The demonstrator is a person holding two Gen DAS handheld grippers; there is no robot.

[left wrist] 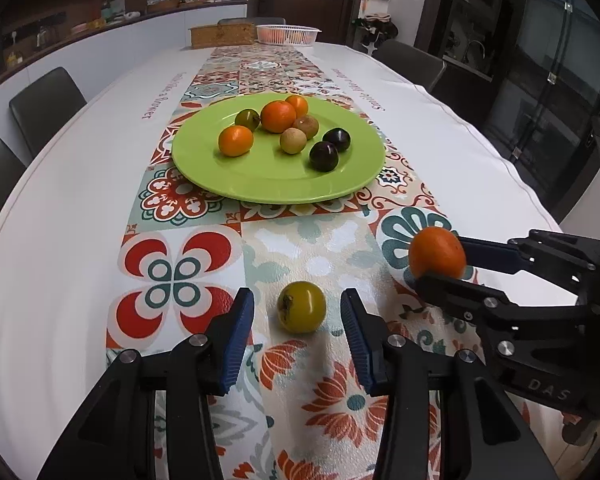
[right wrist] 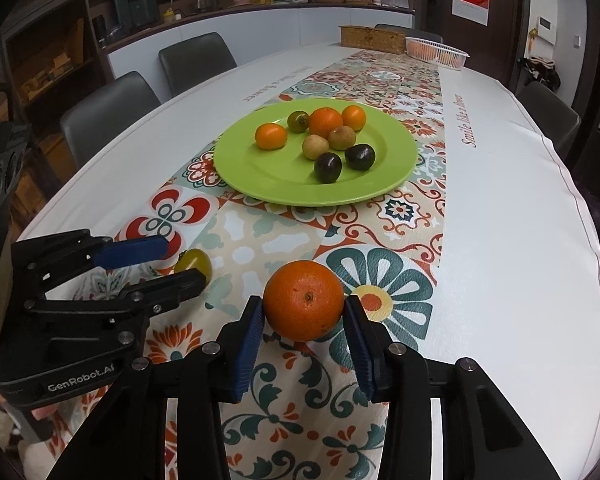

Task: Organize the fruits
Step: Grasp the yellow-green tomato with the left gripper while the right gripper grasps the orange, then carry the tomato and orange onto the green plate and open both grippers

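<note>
My left tongs [left wrist: 298,320] stand narrowly apart around a yellow-green fruit [left wrist: 301,307] that rests on the patterned runner [left wrist: 180,272]; both blue pads are clear of it. My right tongs [right wrist: 304,326] are clamped on an orange [right wrist: 304,300], held just above the runner, to the right of the yellow-green fruit. Farther along the bench [right wrist: 520,216] sits a green plate [right wrist: 268,184] bearing three oranges, one greenish fruit, two tan fruits and two dark purple fruits. A pink basket [right wrist: 438,53] stands at the bench's far end.
</note>
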